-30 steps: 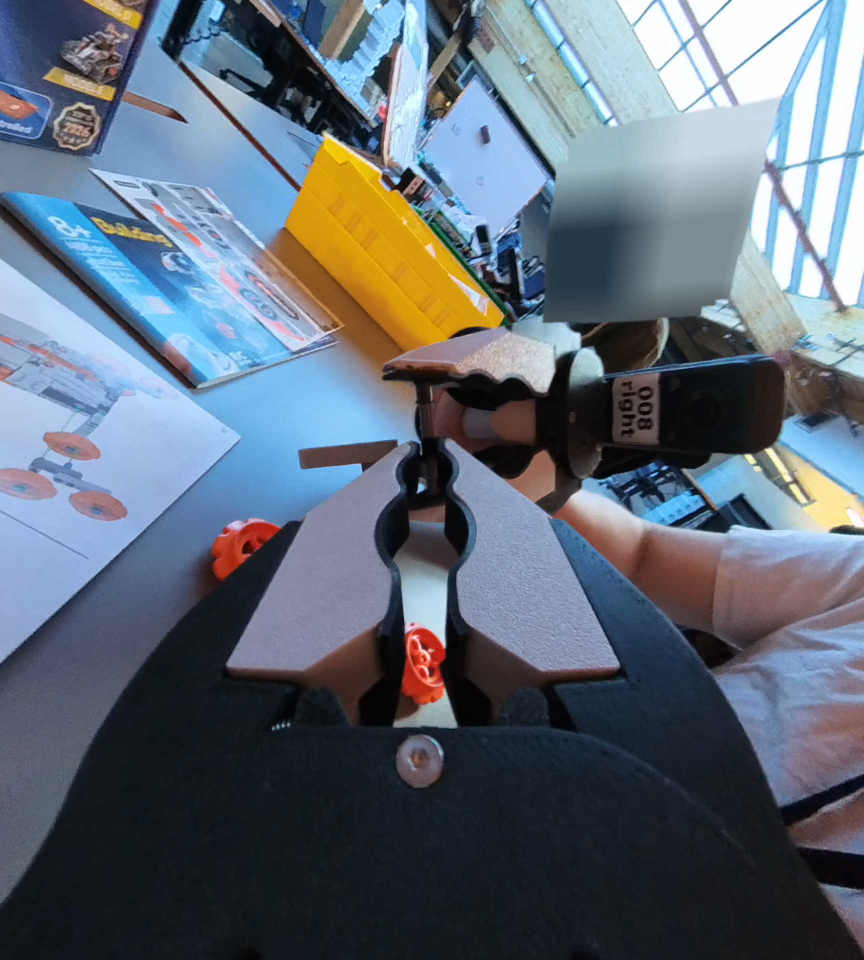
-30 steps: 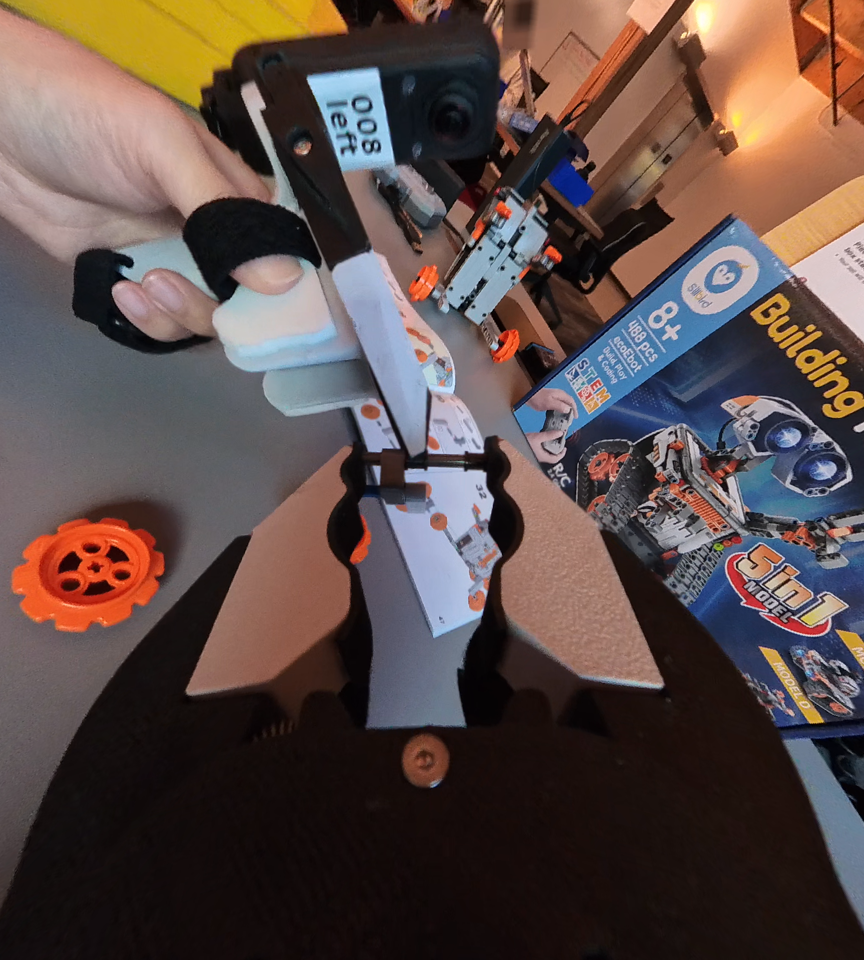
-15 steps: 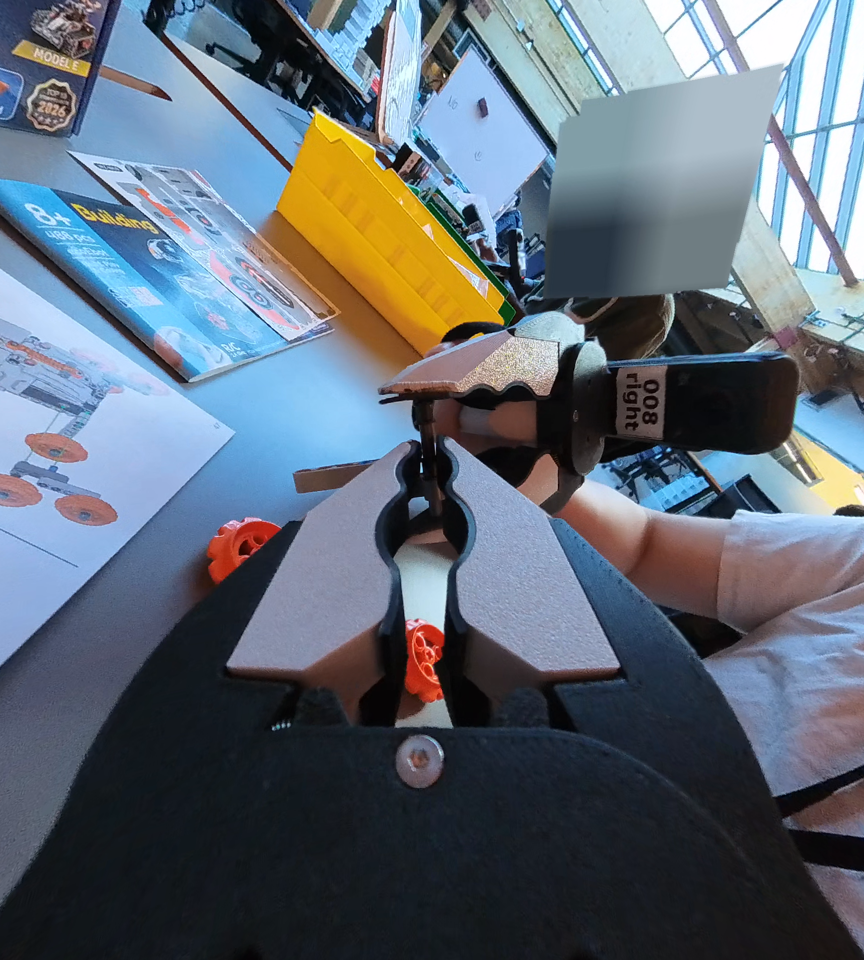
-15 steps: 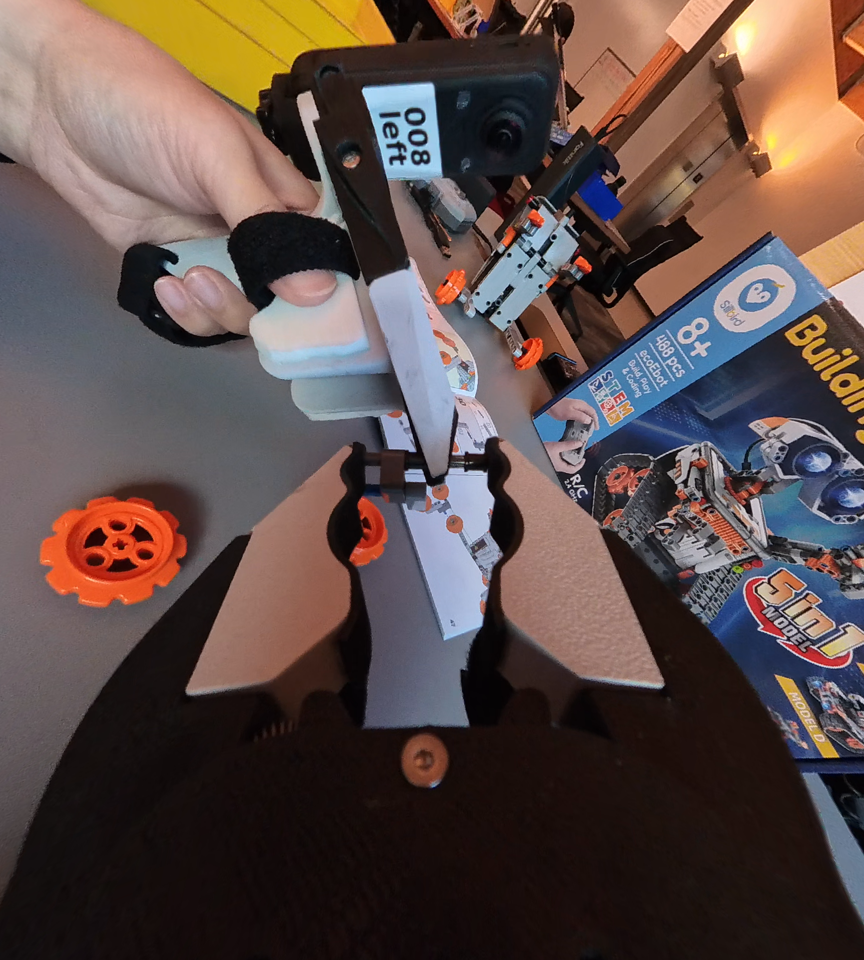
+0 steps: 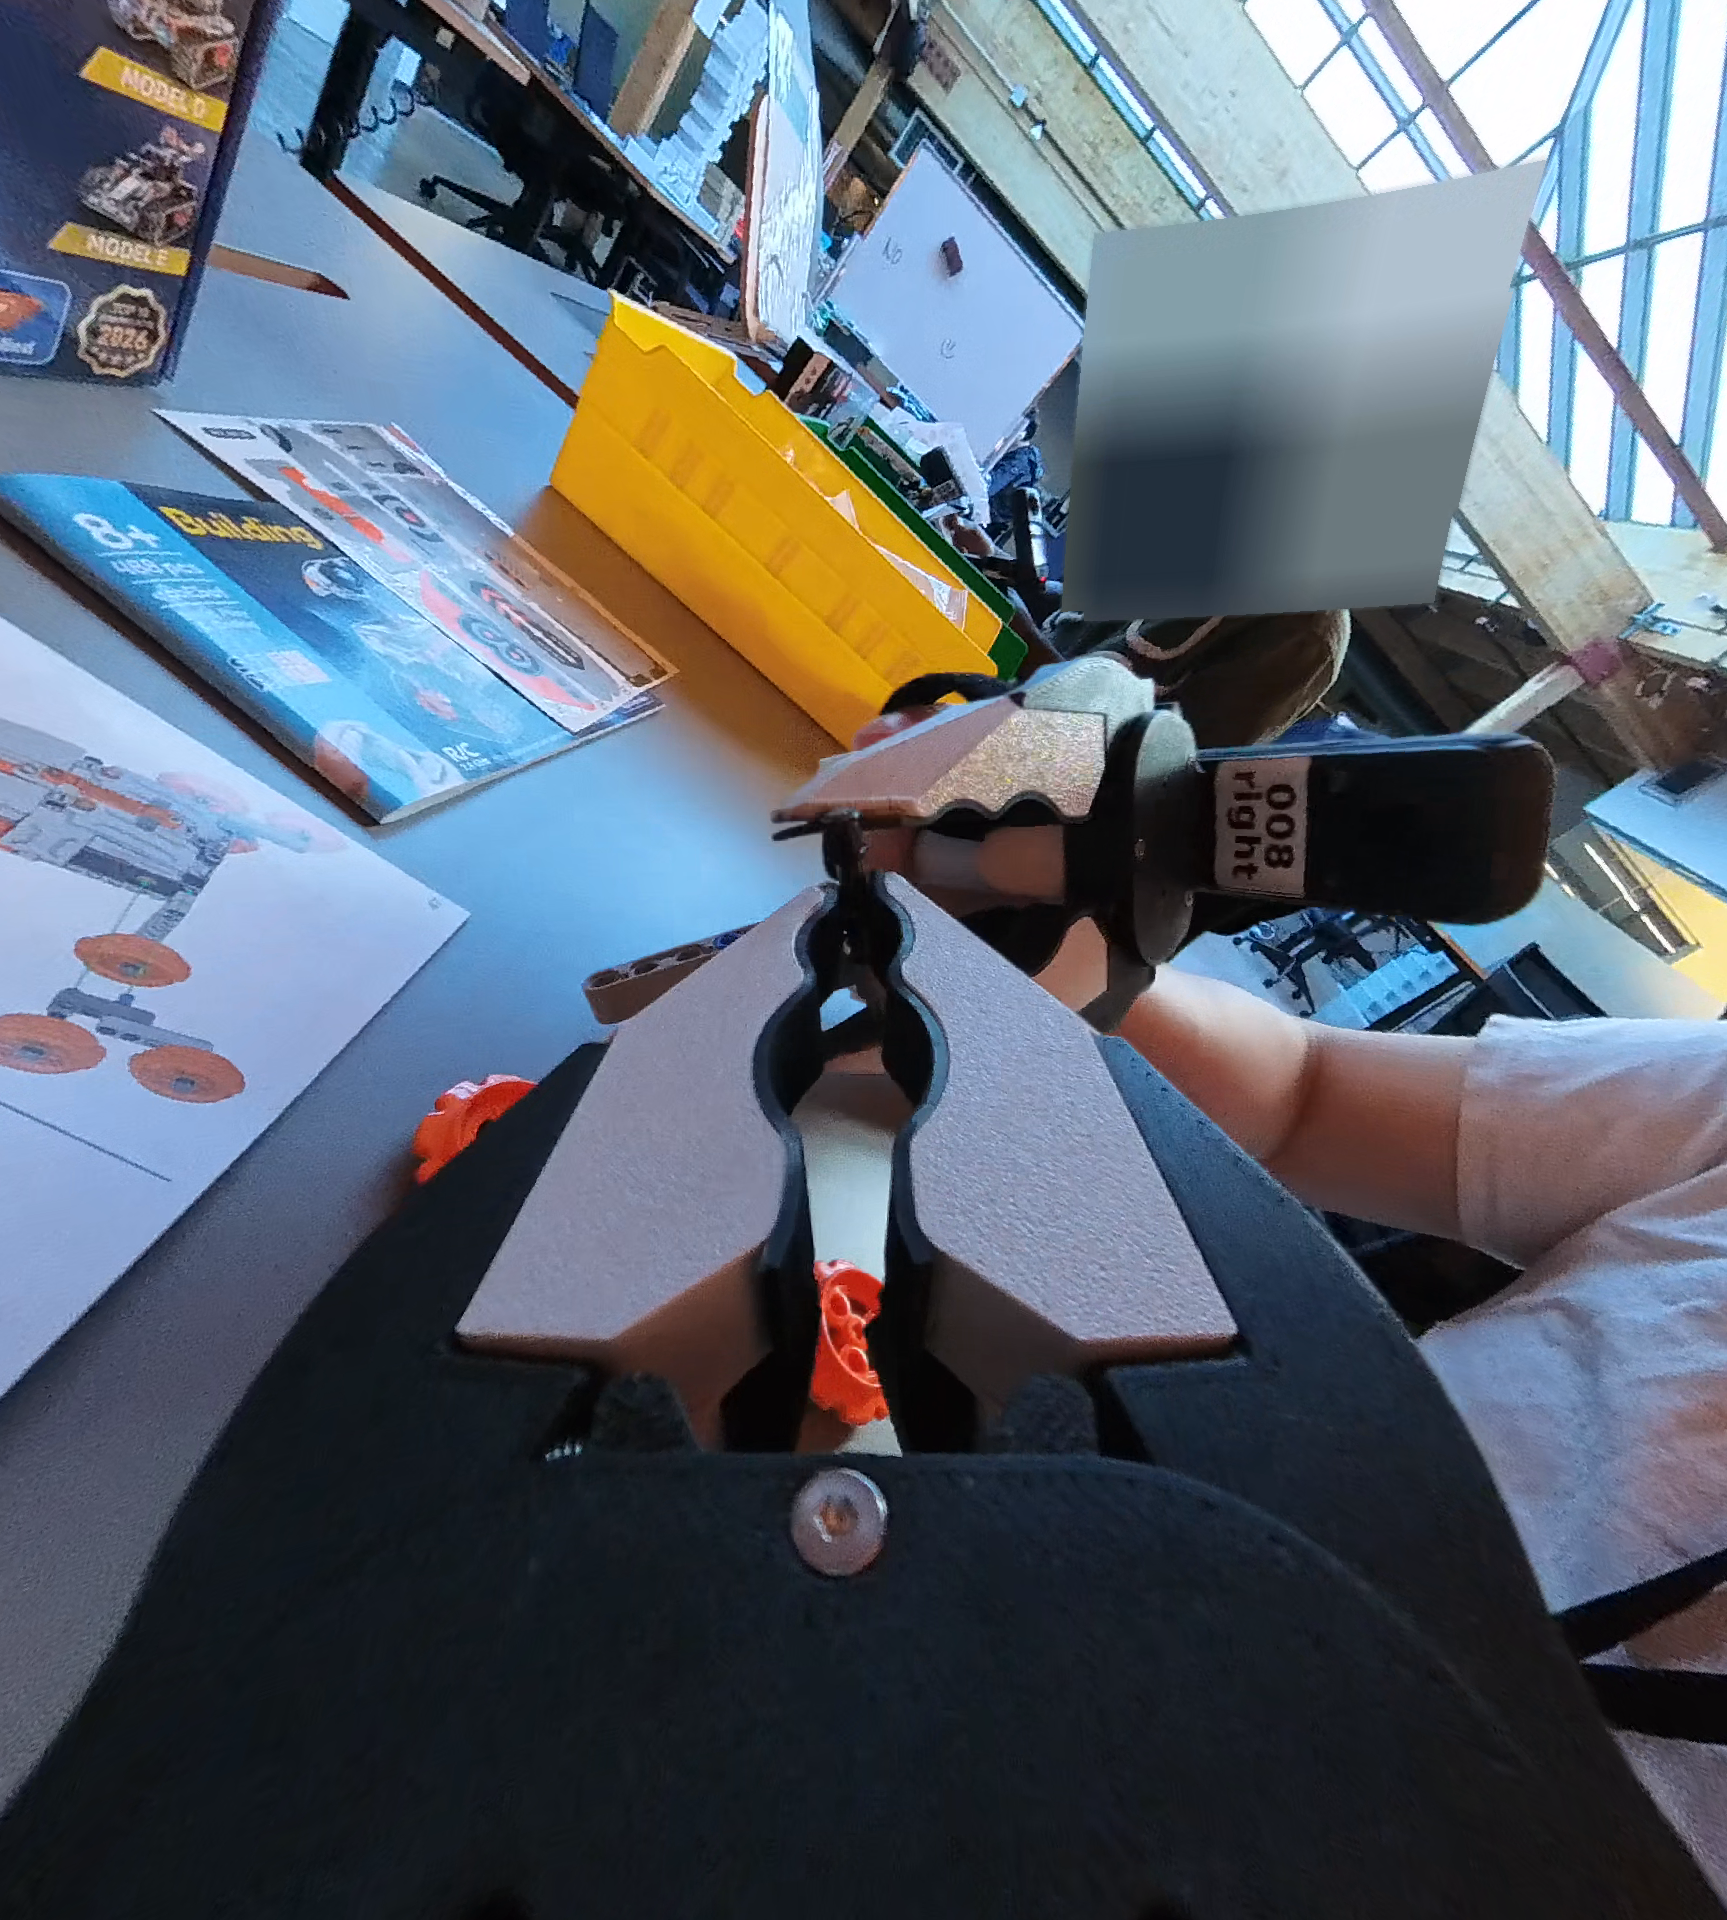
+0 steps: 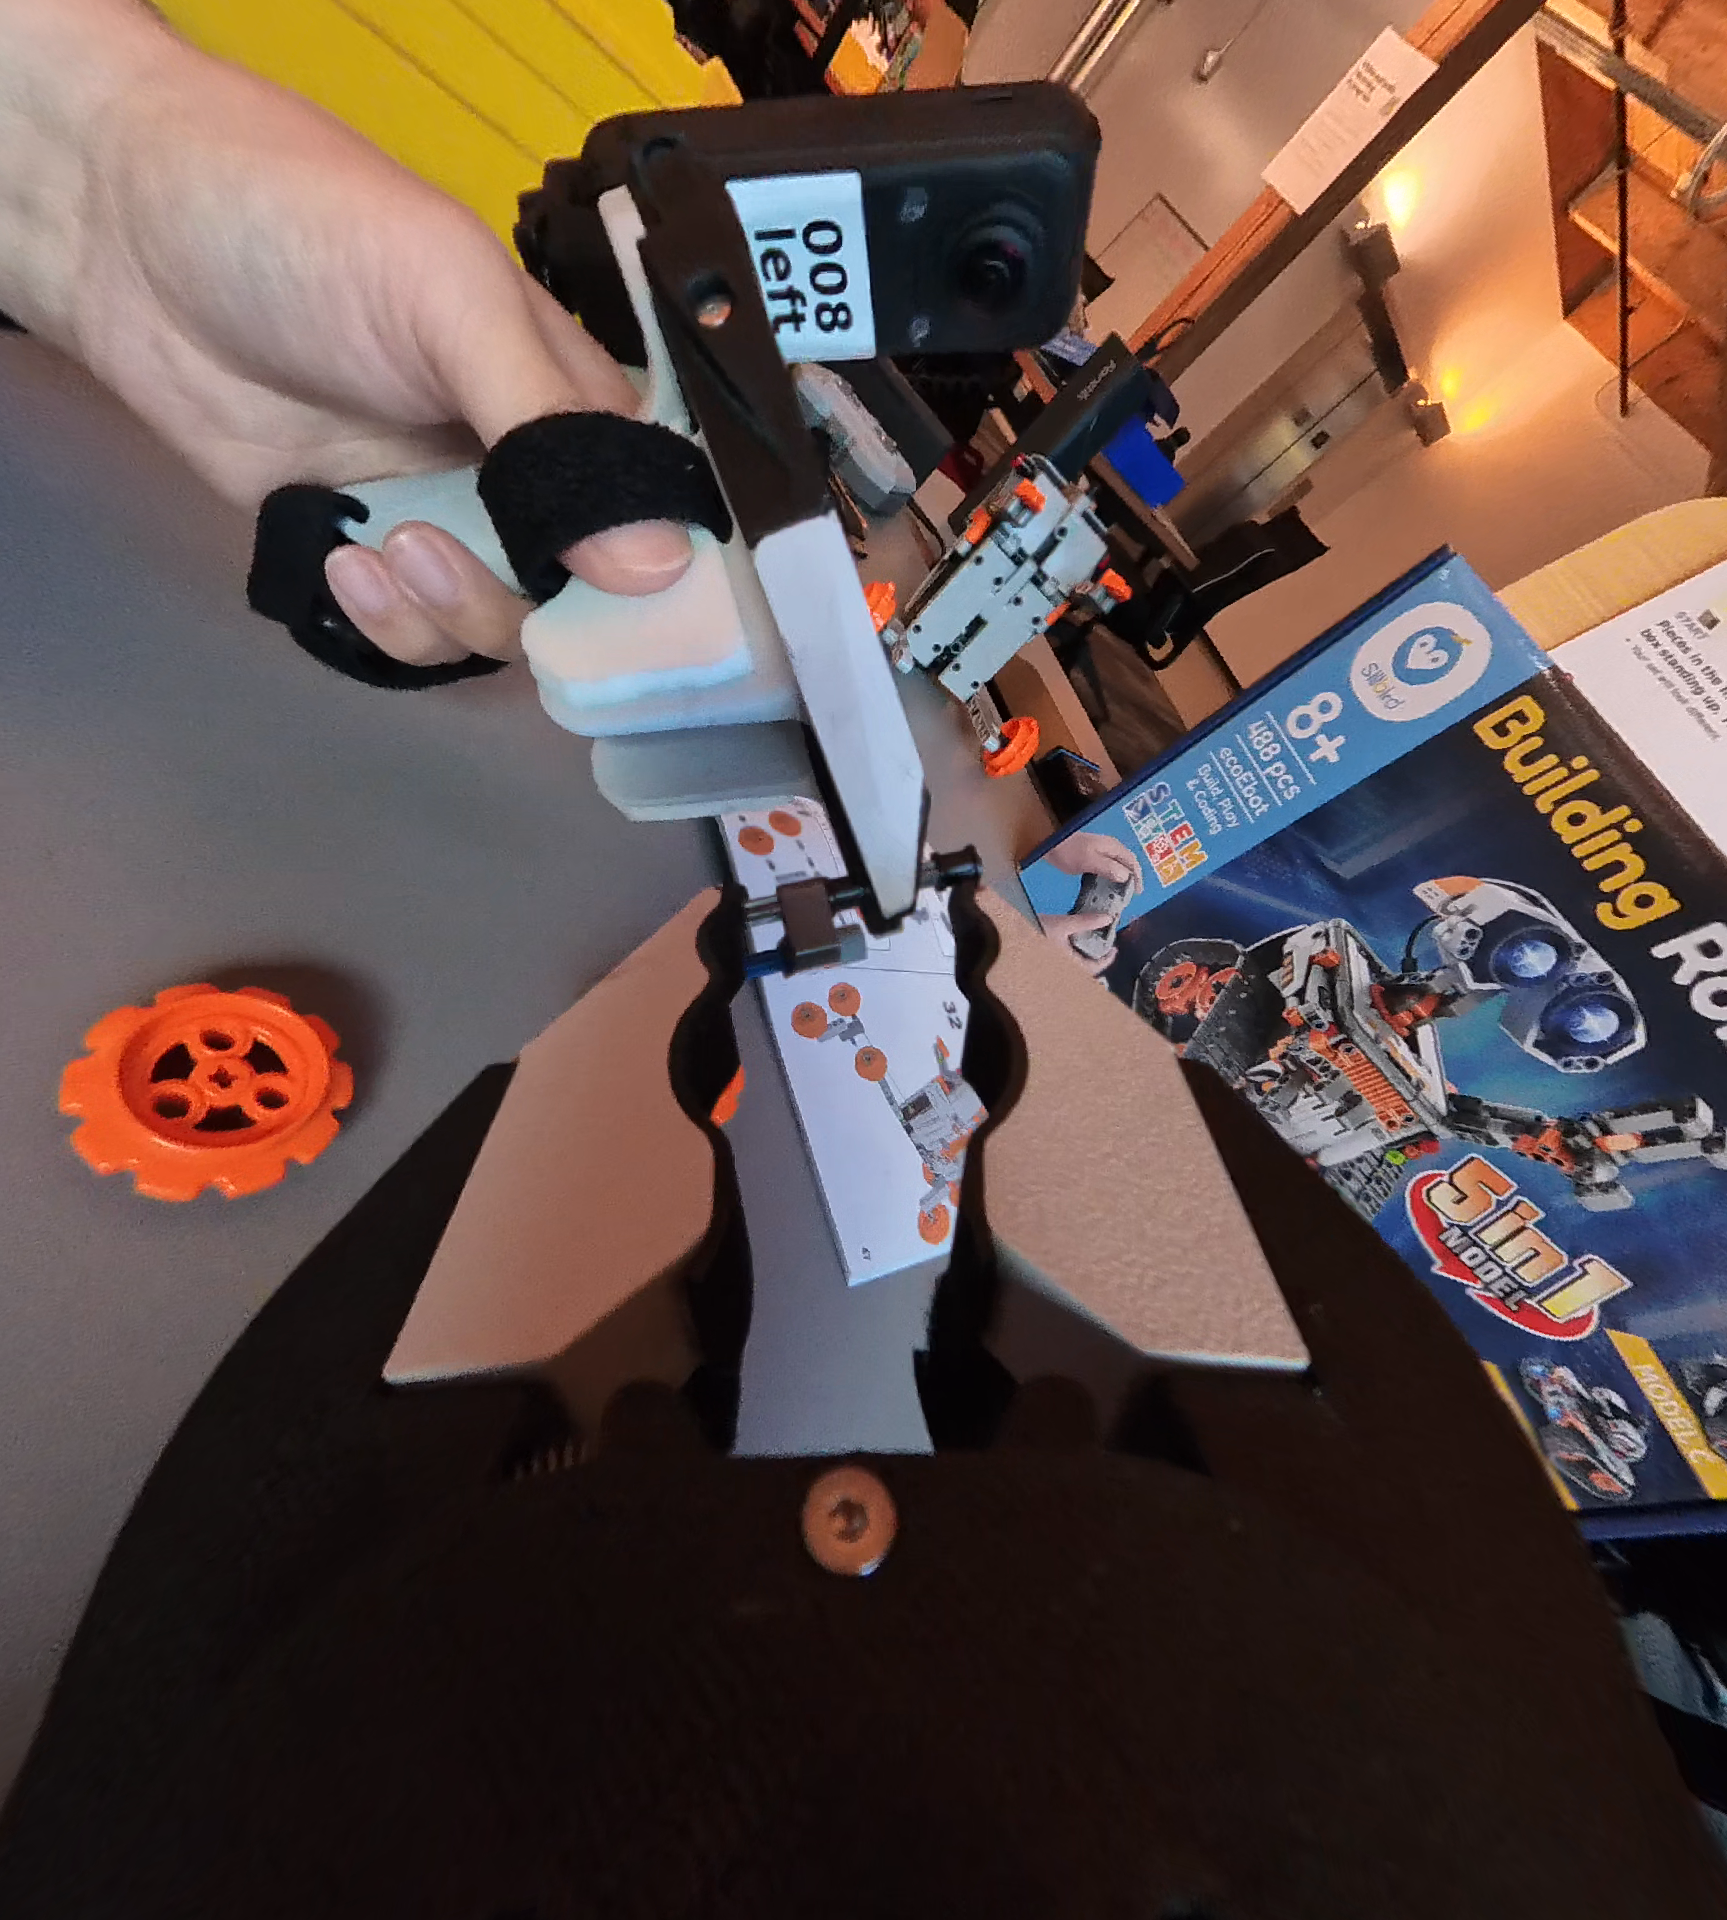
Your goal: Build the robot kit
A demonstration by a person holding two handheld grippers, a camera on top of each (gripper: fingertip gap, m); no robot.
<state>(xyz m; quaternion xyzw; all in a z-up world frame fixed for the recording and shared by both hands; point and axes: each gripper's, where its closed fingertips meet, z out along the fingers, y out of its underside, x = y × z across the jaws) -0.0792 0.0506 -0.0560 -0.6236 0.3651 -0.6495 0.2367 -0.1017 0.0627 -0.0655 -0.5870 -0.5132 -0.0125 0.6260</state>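
Note:
My right gripper [image 6: 854,904] is shut on a thin black axle [image 6: 952,864], which spans lengthwise between its two fingertips. A small grey connector [image 6: 817,935] sits on the axle near the left fingertip. My left gripper [image 5: 851,914] is shut, its tips pinching the same axle from above, just right of the connector. The left gripper also shows in the right wrist view [image 6: 890,894], and the right gripper shows in the left wrist view [image 5: 838,821]. Both are held above the grey table. An orange toothed wheel [image 6: 210,1091] lies on the table to the left.
A yellow bin [image 5: 734,520] stands at the back. A blue kit box [image 6: 1461,987], booklets [image 5: 319,644] and a white instruction sheet [image 5: 111,935] lie around. A brown beam [image 5: 651,971] and another orange gear [image 5: 469,1117] lie near. A built model [image 6: 1004,592] stands farther off. The tips of both grippers are at nearly the same place. My right tips are roughly 10 centimeters from the orange toothed wheel [image 6: 210,1091].
The left gripper's tips have shifted right along the axle, away from the grey connector, and it has tilted more upright. Both grippers stay shut on the axle.

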